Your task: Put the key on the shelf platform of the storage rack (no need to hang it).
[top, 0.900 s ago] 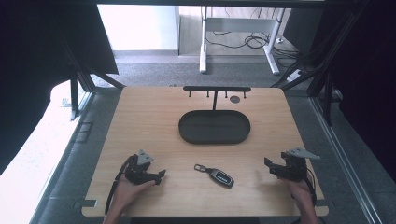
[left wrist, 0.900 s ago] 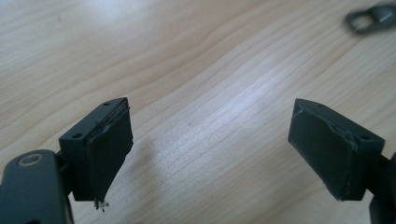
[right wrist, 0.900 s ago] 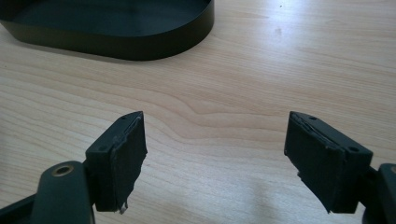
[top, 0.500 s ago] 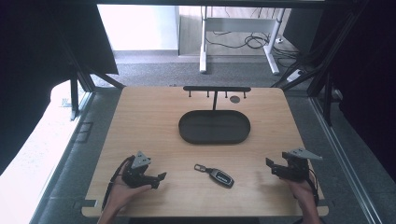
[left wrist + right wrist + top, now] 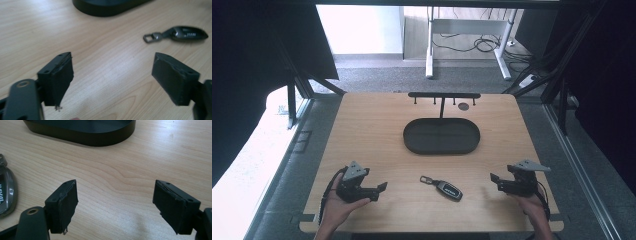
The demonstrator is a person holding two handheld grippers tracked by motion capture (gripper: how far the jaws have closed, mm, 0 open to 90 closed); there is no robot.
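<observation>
Key fob [image 5: 448, 189], dark with metal loop, lies flat on table [image 5: 372, 130].

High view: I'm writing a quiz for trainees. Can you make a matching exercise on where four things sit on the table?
Things:
1. car key
2. oval tray
3. left gripper
4. right gripper

Places:
A. middle of the table
B. near edge, between the grippers
C. near right corner
D. near left corner

Pairs: 1-B, 2-A, 3-D, 4-C
</observation>
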